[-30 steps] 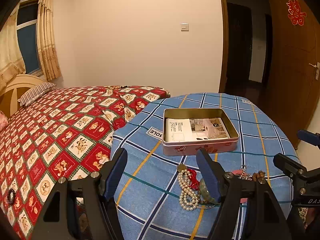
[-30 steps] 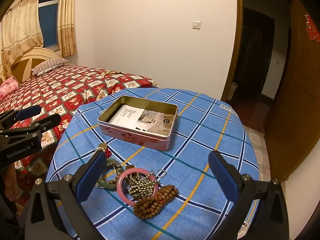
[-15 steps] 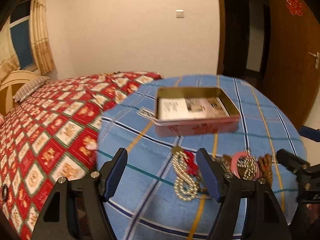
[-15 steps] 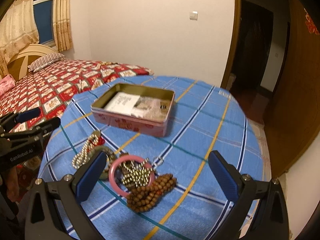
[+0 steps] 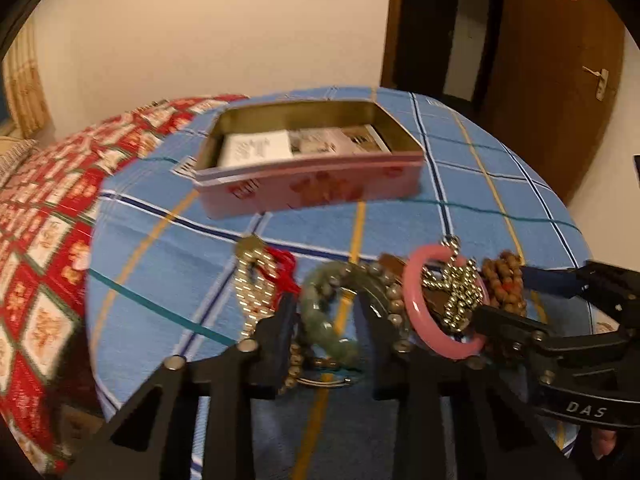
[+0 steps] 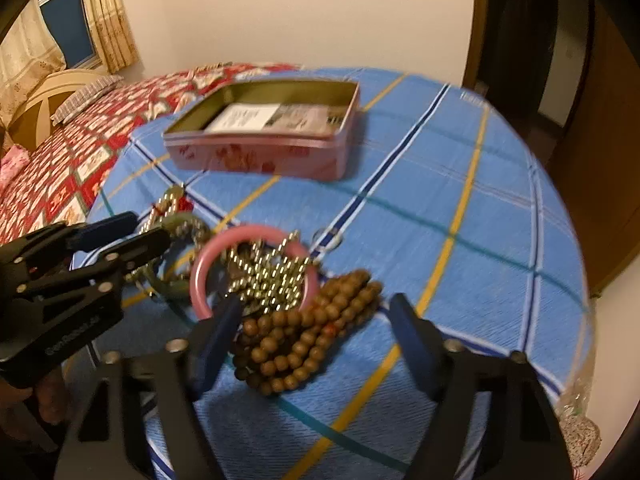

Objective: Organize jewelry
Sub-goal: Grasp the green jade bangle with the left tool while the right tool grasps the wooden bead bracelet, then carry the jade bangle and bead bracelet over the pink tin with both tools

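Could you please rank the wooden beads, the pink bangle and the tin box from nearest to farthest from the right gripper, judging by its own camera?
1. Wooden beads, between its closing jaws.
2. Pink bangle, just beyond, left.
3. Tin box, far back.

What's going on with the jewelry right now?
Left gripper closing around green bracelet. Right gripper closing over wooden beads. Tin open, nothing blocking.

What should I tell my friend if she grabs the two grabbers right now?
Left gripper: jaws closing around the green bead bracelet, not pressing yet.
Right gripper: jaws closing over the brown wooden beads, nothing gripped.
Pink bangle, gold chain and pearl strand lie piled on the blue tablecloth.
Pink tin holds only paper.
Done: nothing stored. Left: move every piece into the tin.
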The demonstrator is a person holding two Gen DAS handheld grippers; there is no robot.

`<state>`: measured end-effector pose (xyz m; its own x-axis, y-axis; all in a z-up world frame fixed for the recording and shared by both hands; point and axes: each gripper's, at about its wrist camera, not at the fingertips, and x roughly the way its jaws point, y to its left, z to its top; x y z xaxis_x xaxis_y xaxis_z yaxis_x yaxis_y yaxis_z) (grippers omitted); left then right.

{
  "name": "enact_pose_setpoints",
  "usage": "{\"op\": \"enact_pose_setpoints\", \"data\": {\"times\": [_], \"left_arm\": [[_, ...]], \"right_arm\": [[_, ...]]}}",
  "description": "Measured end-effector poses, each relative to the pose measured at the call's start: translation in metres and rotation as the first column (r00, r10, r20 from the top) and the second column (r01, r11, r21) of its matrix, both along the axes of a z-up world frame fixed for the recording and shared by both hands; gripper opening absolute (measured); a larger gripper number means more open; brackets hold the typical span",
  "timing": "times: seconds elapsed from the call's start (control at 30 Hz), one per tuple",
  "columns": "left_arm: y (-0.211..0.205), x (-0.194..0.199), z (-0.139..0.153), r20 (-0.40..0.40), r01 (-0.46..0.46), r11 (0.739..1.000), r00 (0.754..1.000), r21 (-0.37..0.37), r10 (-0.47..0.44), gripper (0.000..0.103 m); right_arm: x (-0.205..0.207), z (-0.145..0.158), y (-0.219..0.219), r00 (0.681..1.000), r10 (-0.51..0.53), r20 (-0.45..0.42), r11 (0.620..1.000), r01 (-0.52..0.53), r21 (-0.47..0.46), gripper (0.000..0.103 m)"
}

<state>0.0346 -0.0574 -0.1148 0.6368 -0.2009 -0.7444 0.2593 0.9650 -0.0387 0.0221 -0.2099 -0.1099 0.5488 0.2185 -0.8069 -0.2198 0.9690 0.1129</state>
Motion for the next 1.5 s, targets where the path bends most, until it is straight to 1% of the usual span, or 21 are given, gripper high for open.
{"op": "enact_pose_setpoints", "data": {"times": [0.03, 0.07, 0.1, 0.13, 0.23, 0.3, 0.4, 0.5, 0.6, 0.73, 0.83, 0.97, 1.33, 1.5], "left_arm": [[-0.001, 0.000, -0.002, -0.002, 0.006, 1.000, 1.000, 0.002, -0.006, 0.016], [-0.001, 0.001, -0.002, -0.005, 0.010, 1.000, 1.000, -0.001, -0.010, 0.008], [0.000, 0.001, -0.001, -0.006, 0.012, 1.000, 1.000, -0.015, -0.013, 0.008], [0.002, 0.000, 0.001, -0.002, 0.011, 1.000, 1.000, -0.027, -0.011, 0.008], [0.007, -0.004, 0.013, 0.033, 0.007, 0.999, 0.999, -0.049, -0.006, 0.008], [0.010, -0.007, 0.023, 0.062, 0.003, 0.998, 0.998, -0.057, 0.000, 0.007], [0.016, -0.011, 0.040, 0.104, -0.002, 0.997, 0.995, -0.072, 0.010, 0.007], [0.020, -0.014, 0.054, 0.143, -0.011, 0.998, 0.990, -0.065, 0.020, 0.007], [0.025, -0.016, 0.061, 0.162, -0.020, 0.997, 0.986, -0.075, 0.032, 0.007], [0.029, -0.014, 0.071, 0.190, -0.028, 0.997, 0.981, -0.066, 0.040, 0.007], [0.031, -0.008, 0.074, 0.201, -0.035, 0.998, 0.978, -0.058, 0.046, 0.007], [0.034, 0.000, 0.073, 0.197, -0.048, 0.998, 0.979, -0.051, 0.057, 0.007], [0.038, 0.035, 0.077, 0.215, -0.063, 0.997, 0.974, -0.034, 0.069, 0.007], [0.041, 0.053, 0.079, 0.214, -0.073, 0.997, 0.974, -0.038, 0.079, 0.007]], "right_arm": [[0.001, -0.002, 0.000, 1.000, 0.008, -0.017, 1.000, -0.008, 0.015, 0.061], [0.001, -0.004, -0.001, 1.000, 0.013, -0.028, 0.999, -0.012, 0.029, 0.061], [0.000, -0.004, -0.002, 1.000, 0.018, -0.025, 0.999, -0.017, 0.041, 0.055], [0.000, -0.003, -0.003, 0.999, 0.022, -0.023, 0.999, -0.021, 0.047, 0.046], [-0.002, 0.001, -0.004, 0.999, 0.038, -0.012, 0.997, -0.037, 0.070, 0.043], [-0.005, 0.006, -0.002, 0.999, 0.050, 0.006, 0.997, -0.051, 0.064, 0.029], [-0.007, 0.014, 0.002, 0.997, 0.061, 0.037, 0.996, -0.063, 0.060, 0.029], [-0.008, 0.022, 0.005, 0.996, 0.068, 0.064, 0.996, -0.071, 0.055, 0.029], [-0.008, 0.028, 0.006, 0.994, 0.066, 0.089, 0.996, -0.071, 0.054, 0.029], [-0.007, 0.038, 0.006, 0.991, 0.064, 0.120, 0.995, -0.071, 0.062, 0.028], [-0.002, 0.046, 0.005, 0.987, 0.068, 0.143, 0.995, -0.078, 0.061, 0.028], [0.008, 0.054, 0.006, 0.985, 0.064, 0.161, 0.995, -0.075, 0.066, 0.028], [0.033, 0.064, 0.013, 0.977, 0.080, 0.199, 0.994, -0.094, 0.062, 0.028], [0.049, 0.069, 0.018, 0.972, 0.095, 0.215, 0.992, -0.109, 0.056, 0.028]]}}
